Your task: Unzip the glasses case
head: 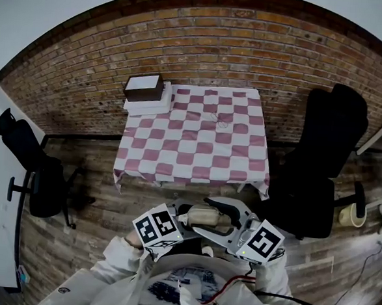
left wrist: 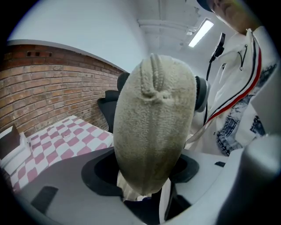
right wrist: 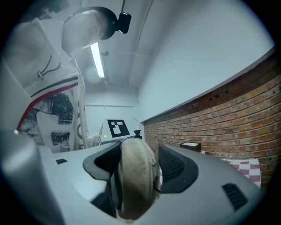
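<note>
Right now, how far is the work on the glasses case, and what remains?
Done: the glasses case is off the table, clamped in the left gripper. In hand: the right gripper is open around its other end, not pressing. Remaining: the unzipping itself; the case looks closed, and I cannot make out the zip puller.

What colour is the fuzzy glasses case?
Beige, like oatmeal. The glasses case shows best in the left gripper view.

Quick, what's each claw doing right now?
Left claw: closed on the case.
Right claw: open; the case sits between its jaws, with a gap on one side.
</note>
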